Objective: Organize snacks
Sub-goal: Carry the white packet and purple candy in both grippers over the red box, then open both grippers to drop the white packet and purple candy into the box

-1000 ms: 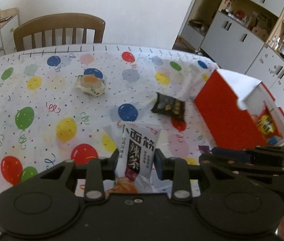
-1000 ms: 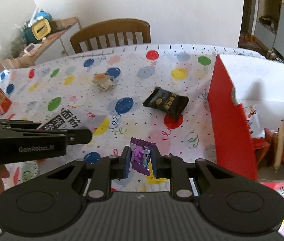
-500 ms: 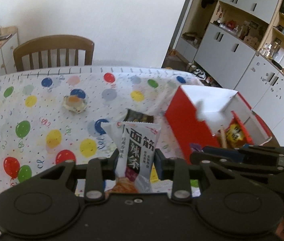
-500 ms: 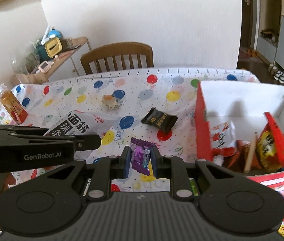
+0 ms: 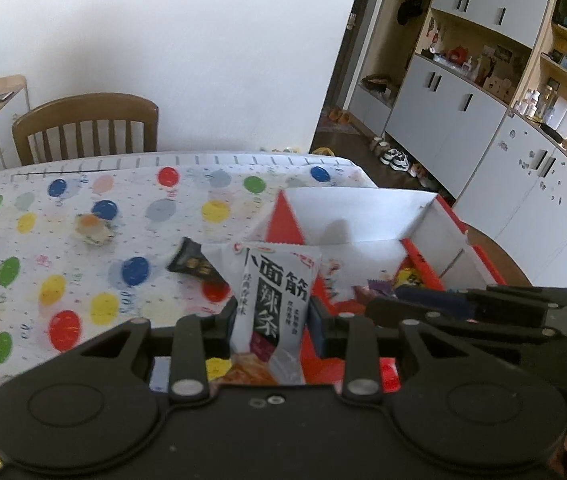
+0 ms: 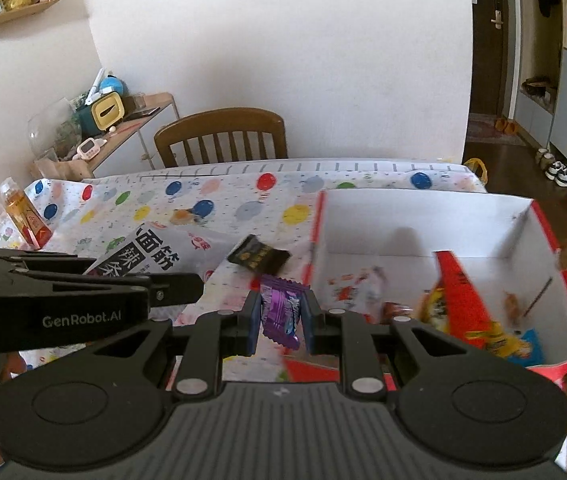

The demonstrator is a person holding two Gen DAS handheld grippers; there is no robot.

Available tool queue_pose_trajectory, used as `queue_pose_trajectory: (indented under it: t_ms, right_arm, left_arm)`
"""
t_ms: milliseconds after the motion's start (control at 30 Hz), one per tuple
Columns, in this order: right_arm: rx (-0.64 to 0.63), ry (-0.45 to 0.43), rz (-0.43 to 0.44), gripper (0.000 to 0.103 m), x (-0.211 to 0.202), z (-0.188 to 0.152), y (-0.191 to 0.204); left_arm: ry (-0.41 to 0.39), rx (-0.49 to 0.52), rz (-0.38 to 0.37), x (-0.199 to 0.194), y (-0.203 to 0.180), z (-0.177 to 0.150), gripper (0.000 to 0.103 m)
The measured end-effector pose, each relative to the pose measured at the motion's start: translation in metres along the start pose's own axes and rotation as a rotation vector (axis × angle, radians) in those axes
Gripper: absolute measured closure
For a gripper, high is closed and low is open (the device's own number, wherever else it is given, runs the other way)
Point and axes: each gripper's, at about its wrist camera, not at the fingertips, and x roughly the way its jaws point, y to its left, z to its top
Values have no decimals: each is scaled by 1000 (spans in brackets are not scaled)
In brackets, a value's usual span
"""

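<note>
My left gripper (image 5: 269, 322) is shut on a white snack packet with black Chinese print (image 5: 273, 300) and holds it in the air near the left wall of the red box (image 5: 479, 256). The packet also shows in the right wrist view (image 6: 151, 258). My right gripper (image 6: 281, 318) is shut on a purple candy wrapper (image 6: 279, 312), raised over the near left corner of the red box (image 6: 539, 216), which is white inside and holds several snacks. A black snack packet (image 6: 257, 256) and a small orange jelly cup (image 5: 93, 228) lie on the balloon tablecloth (image 5: 63, 256).
A wooden chair (image 6: 221, 136) stands at the table's far side. A bottle with an orange label (image 6: 21, 214) stands at the table's left edge. A side shelf with clutter (image 6: 103, 120) is behind it. Grey cabinets (image 5: 483, 120) line the right wall.
Both grippers have risen and moved right toward the red box, each keeping its snack. The box's inside now shows in both views.
</note>
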Motion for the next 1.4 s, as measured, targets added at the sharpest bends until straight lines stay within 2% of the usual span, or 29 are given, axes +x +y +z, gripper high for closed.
queue_pose_trajectory:
  t_ms: [400,767,1033,1400]
  right_arm:
    - [4,6,-1,83,-5,0,-75]
    - [22,30,-54,83,5,-2,-131]
    - [66,72,-99,82,25,-4,-168]
    - [49,126,-105,82,47,-11,-183]
  left_arm:
    - [13,27,38,34,-72,4,72]
    - [60,61,66,75,-110,12,72]
    - [118,63,100,113,-117,16,72]
    - [174,75,151,146,-121,20,72]
